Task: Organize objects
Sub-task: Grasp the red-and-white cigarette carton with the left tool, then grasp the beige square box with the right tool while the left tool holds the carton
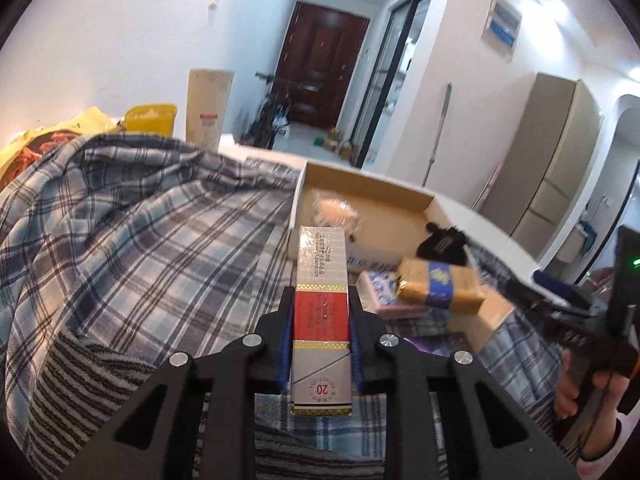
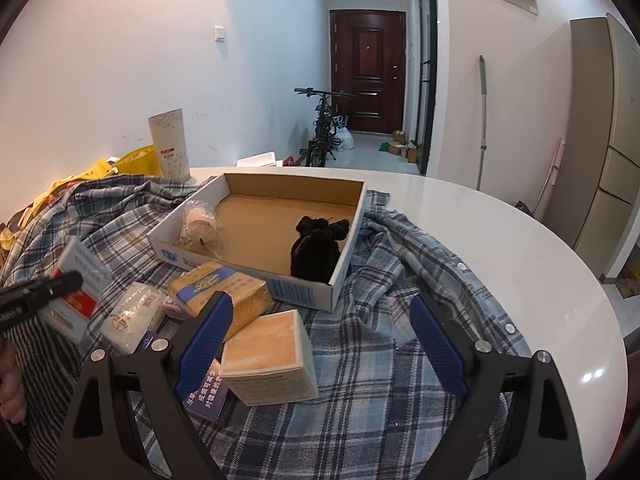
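While the left gripper (image 1: 320, 320) fingers clench a red-and-white carton (image 1: 321, 312) at lower centre, the right gripper (image 2: 322, 336) fingers stand released above the plaid cloth (image 2: 360, 400).

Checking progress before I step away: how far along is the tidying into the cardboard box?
Done: black pouch and wrapped bundle lie in the cardboard box. In hand: left gripper clamps the red-and-white carton. Left: yellow packet, tan box, white packet outside.
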